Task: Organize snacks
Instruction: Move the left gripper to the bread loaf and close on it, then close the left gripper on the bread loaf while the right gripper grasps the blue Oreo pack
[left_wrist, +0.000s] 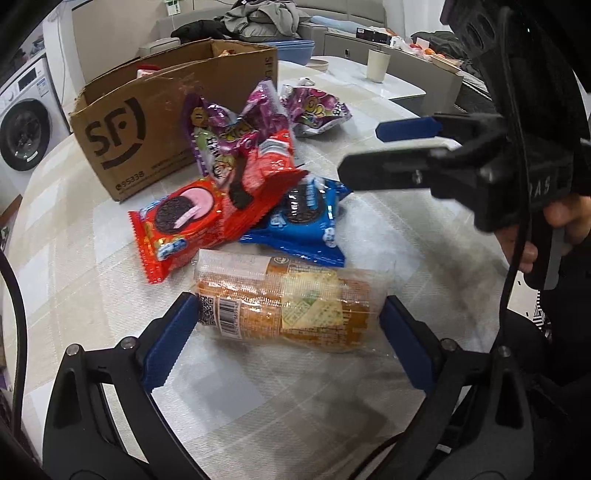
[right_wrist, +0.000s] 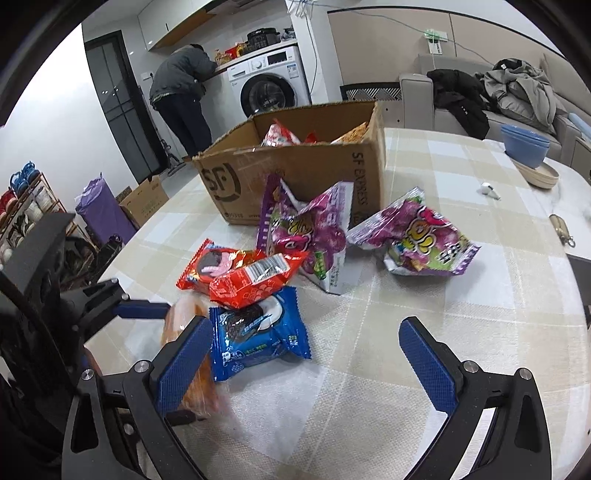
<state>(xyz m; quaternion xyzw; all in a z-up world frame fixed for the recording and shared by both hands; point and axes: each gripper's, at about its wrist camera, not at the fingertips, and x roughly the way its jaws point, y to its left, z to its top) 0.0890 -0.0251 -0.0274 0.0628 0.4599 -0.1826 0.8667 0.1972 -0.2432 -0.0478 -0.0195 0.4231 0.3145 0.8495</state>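
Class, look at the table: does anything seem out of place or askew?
Yes. Snack packs lie heaped outside the cardboard box: a red Oreo pack rests tilted across the blue Oreo pack, and one purple candy bag sits crumpled apart.

Washing machine, clothes-strewn sofa, stacked blue bowls, cup.

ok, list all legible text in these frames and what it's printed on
"SF": logo on the cardboard box front.
"SF EXPRESS": the box's side panel, right wrist view.
"95338": under the logo.
Unreadable: print on the red packs, blue pack, purple bags, cracker sleeve barcode label.
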